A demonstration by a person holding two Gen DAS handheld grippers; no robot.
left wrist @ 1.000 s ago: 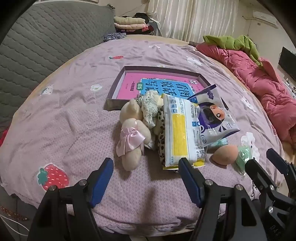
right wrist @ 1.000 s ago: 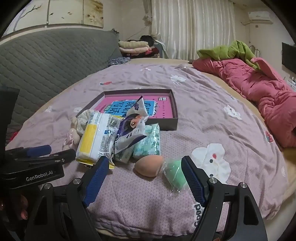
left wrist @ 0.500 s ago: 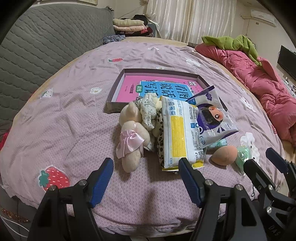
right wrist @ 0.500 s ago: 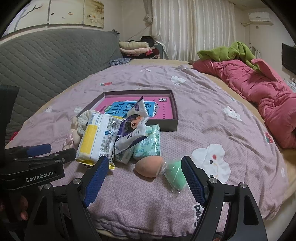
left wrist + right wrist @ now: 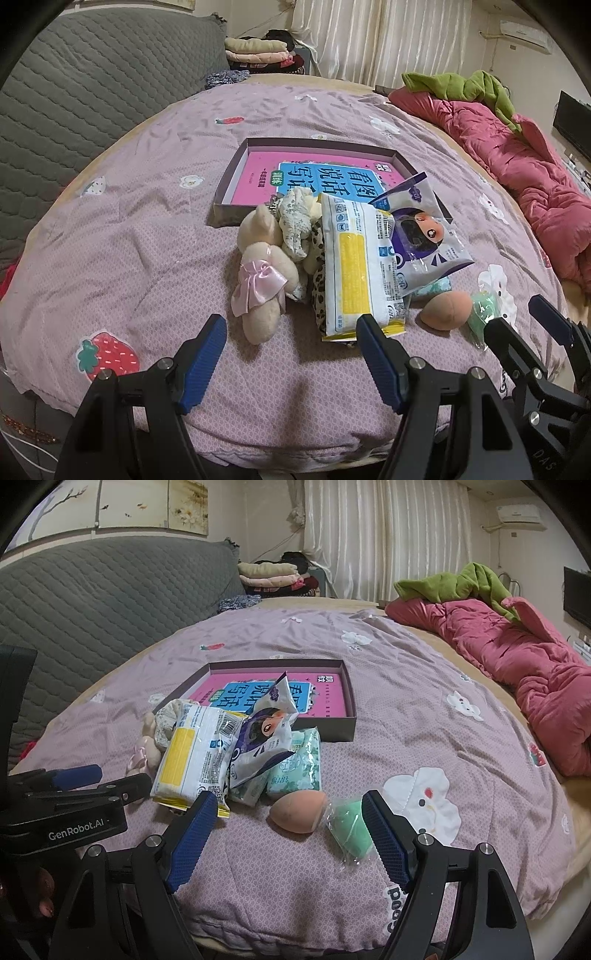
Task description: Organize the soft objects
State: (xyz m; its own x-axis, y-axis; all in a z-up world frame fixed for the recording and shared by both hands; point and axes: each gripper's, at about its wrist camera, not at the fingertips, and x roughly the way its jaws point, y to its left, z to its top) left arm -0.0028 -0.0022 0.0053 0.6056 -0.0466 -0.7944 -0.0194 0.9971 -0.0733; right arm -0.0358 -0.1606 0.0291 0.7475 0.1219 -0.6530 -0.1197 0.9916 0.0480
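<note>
My left tongs wide open, empty, hovering near bed edge before plush bear. My right tongs wide open, empty, over orange sponge and bagged green sponge.

Risks, my guess:
- yellow tissue pack leans on pile; pulling bear may topple it
- slick bag on green sponge may slip from pads
- sponges may roll off bed

Shallow box far of pile: only pink printed sheet inside, no soft things yet.

One plush bear, one floral cloth bundle, one yellow-white packet, one purple cartoon pouch, two mint tissue packs, two makeup sponges: peach, green, and one shallow box
</note>
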